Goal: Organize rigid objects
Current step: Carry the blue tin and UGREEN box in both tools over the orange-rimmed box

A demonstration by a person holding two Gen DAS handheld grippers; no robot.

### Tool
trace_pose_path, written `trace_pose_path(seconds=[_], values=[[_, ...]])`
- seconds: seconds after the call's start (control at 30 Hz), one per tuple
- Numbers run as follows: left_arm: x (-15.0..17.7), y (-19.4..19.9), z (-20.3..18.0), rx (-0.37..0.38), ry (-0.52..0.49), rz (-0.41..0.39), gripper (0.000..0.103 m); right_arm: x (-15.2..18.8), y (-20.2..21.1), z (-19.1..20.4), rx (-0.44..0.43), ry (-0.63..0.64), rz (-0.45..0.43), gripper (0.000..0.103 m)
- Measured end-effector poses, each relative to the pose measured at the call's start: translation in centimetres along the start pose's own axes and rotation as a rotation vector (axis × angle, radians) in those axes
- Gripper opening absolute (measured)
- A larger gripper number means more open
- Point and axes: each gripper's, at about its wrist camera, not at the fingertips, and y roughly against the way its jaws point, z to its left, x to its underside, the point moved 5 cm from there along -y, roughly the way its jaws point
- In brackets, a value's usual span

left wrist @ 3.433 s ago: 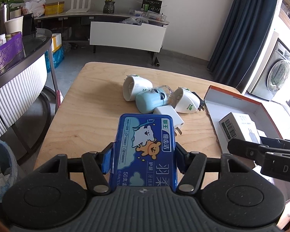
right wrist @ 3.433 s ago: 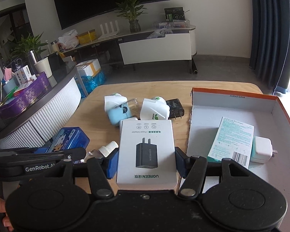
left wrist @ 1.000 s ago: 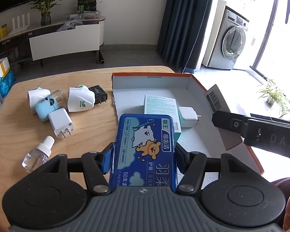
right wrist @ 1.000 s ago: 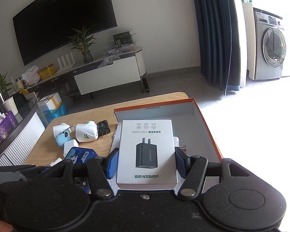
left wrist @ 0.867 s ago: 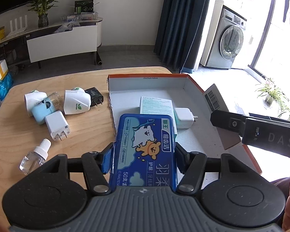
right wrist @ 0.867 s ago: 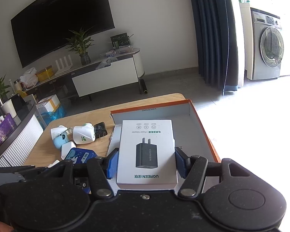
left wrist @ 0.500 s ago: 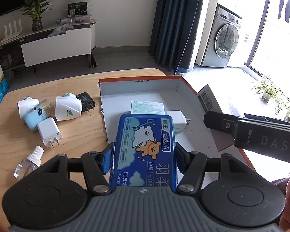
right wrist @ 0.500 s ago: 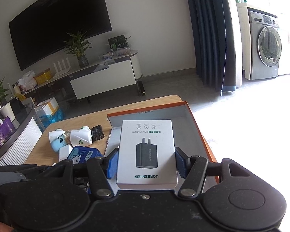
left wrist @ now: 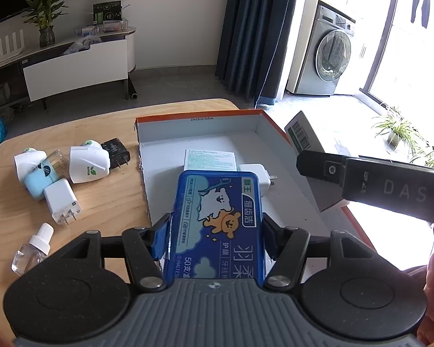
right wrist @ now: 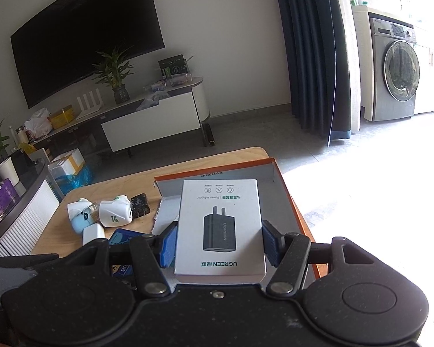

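My left gripper (left wrist: 217,231) is shut on a blue floss-pick case (left wrist: 217,219) and holds it above the near part of an orange-rimmed cardboard tray (left wrist: 196,117). The tray holds a bandage box (left wrist: 209,159) and a white charger (left wrist: 260,175). My right gripper (right wrist: 220,245) is shut on a white UGREEN power adapter box (right wrist: 220,225), held above the same tray (right wrist: 286,190). The right gripper's body crosses the left wrist view (left wrist: 376,182) on the right.
On the wooden table (left wrist: 107,202) left of the tray lie two white plug-in diffusers (left wrist: 86,164), a light blue one (left wrist: 40,177), a black plug (left wrist: 115,154), a white charger (left wrist: 62,202) and a small clear bottle (left wrist: 33,250). The table's right edge is close beyond the tray.
Both grippers have moved right, from above the loose items to above the tray, each still holding its object. The views have risen slightly in the last second.
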Motion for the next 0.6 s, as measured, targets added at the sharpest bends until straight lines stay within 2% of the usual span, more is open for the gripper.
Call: trace_pose_path(seconds=[0.6], values=[[-0.5, -1.5, -0.3, 0.018, 0.002, 0.013, 0.063, -1.1, -2.1, -1.0, 0.014, 0.009, 0.021, 0.071]])
